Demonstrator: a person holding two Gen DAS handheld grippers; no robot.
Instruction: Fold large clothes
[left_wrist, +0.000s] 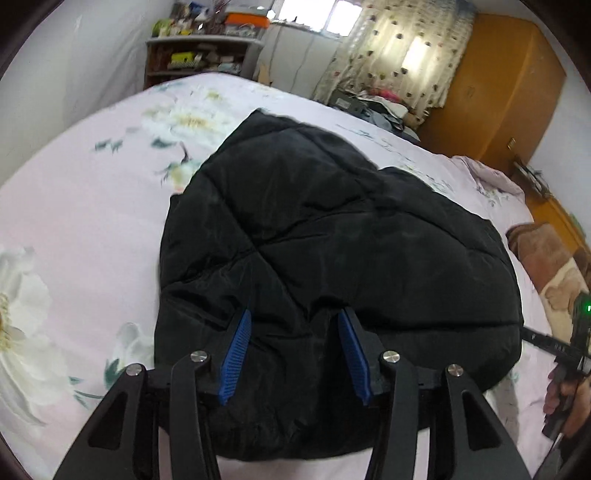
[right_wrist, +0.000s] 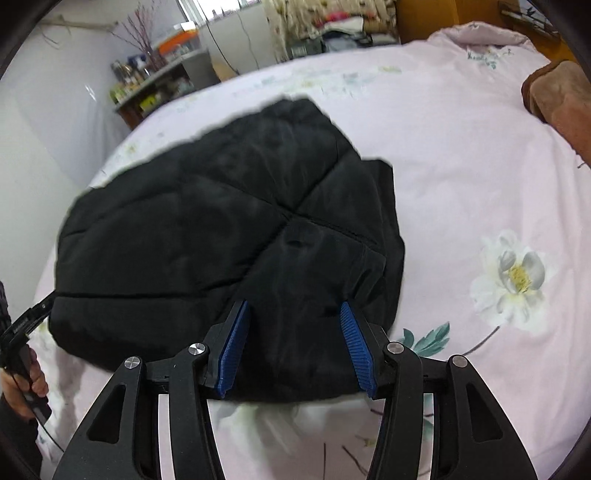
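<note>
A black quilted padded jacket (left_wrist: 332, 236) lies folded into a compact bundle on the pink floral bed sheet (left_wrist: 92, 206). It also shows in the right wrist view (right_wrist: 221, 229). My left gripper (left_wrist: 294, 317) is open, its blue-padded jaws spread over the jacket's near edge, with fabric between them but not clamped. My right gripper (right_wrist: 294, 310) is open the same way over the jacket's near right part. The right gripper also shows in the left wrist view (left_wrist: 532, 338), at the jacket's far right edge. The left gripper's body shows in the right wrist view (right_wrist: 26, 321), at the far left.
The sheet (right_wrist: 461, 166) covers a wide bed. A brown blanket (right_wrist: 561, 96) lies at the bed's right end. A cluttered shelf (left_wrist: 199, 55) stands behind the bed by the wall, with a curtain (left_wrist: 388, 55) and an orange wardrobe (left_wrist: 498, 92) beyond.
</note>
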